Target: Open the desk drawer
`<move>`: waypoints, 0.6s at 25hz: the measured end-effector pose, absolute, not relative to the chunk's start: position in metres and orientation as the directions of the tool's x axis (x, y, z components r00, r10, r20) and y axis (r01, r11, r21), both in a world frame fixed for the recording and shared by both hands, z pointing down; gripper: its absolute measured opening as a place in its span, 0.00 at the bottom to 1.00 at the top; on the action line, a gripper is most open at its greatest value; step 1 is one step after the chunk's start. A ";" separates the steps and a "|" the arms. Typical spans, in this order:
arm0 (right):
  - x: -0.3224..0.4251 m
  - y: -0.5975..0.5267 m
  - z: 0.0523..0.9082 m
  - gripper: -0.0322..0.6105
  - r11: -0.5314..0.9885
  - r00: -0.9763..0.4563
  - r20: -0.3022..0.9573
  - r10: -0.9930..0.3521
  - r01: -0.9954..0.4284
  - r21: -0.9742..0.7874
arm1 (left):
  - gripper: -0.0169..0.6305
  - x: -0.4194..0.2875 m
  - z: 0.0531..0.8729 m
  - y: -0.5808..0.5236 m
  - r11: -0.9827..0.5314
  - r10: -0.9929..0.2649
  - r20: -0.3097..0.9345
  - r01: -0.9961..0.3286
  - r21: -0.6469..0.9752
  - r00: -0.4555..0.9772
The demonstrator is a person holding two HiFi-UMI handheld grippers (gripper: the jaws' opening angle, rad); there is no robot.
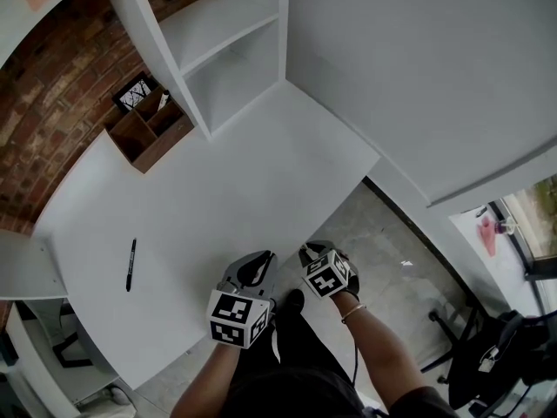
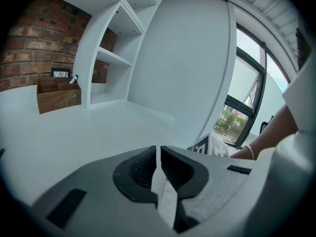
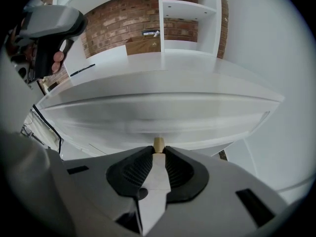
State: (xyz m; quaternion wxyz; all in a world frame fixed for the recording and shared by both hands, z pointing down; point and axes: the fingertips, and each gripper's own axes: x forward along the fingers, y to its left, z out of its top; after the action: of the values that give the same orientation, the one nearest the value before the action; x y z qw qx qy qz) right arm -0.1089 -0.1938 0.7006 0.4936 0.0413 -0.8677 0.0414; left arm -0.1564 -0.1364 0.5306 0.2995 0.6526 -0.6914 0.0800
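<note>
White desk (image 1: 218, 198), tan drawer knob (image 3: 158, 142) pinched between right claw (image 3: 158, 148) tips

Your white surface (image 1: 235, 190) carries a wooden organizer (image 1: 150, 131) at its far edge, by the brick wall (image 1: 52, 103). A white shelf unit (image 1: 218, 50) stands just beside the organizer. A black pen (image 1: 130, 264) lies well nearer you than the organizer.

Brick wall (image 1: 52, 103) behind white shelves (image 1: 235, 24), grey floor (image 1: 392, 242), window (image 2: 244, 98).

Left claw (image 2: 159, 151), jaws together, above desk (image 2: 74, 132)
</note>
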 end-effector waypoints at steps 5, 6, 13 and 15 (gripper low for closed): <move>-0.098 -0.193 0.700 0.17 0.988 -0.512 0.857 -0.048 -0.149 -0.034 | 0.04 -0.153 0.529 -0.129 0.121 -0.858 0.513 -0.952 0.282 0.043; -0.096 -0.193 0.700 0.17 0.987 -0.513 0.857 -0.052 -0.156 -0.034 | 0.04 -0.151 0.529 -0.128 0.116 -0.857 0.513 -0.952 0.283 0.048; -0.074 -0.191 0.699 0.16 0.975 -0.516 0.852 -0.084 -0.221 -0.037 | 0.04 -0.136 0.528 -0.122 0.070 -0.856 0.509 -0.955 0.287 0.090; -0.068 -0.190 0.699 0.16 0.973 -0.512 0.854 -0.094 -0.228 -0.029 | 0.04 -0.133 0.528 -0.121 0.057 -0.856 0.508 -0.956 0.286 0.101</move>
State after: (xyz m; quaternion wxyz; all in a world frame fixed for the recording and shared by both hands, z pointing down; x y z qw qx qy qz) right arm -0.0683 -0.1896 0.6987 0.4852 0.0928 -0.8668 0.0688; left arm -0.1329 -0.1207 0.5280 0.2938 0.6814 -0.6648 0.0859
